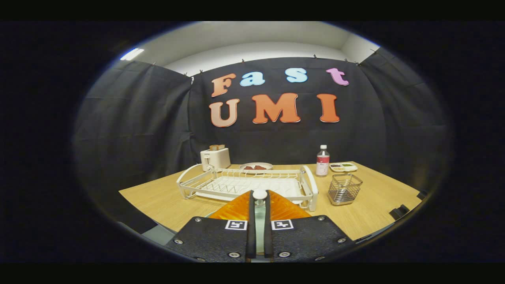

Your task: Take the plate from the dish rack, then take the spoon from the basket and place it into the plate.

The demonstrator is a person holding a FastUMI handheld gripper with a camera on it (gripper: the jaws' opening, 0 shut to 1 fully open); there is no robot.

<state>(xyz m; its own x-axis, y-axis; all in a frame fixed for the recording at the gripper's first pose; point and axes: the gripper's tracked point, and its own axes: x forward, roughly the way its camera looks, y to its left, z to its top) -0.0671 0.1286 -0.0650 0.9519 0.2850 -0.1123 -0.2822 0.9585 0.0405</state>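
My gripper [259, 199] is shut on the spoon [259, 194]. Its white rounded end pokes up between the two narrow black fingers [251, 215], and its pale shaft runs down the slit between them. Right under and just ahead of the fingers lies the orange plate [232, 210] on the wooden table, in front of the rack and partly hidden by the gripper body. Beyond the plate, the white dish rack [244, 183] holds nothing. The wire basket [344, 188] stands to the right of the rack and looks empty.
At the back of the table [158, 199] are a white toaster [215, 157], a small plate with food [255, 166], a bottle [322, 160] and a small divided tray [343, 167]. The table's front edge runs close on both sides of the gripper.
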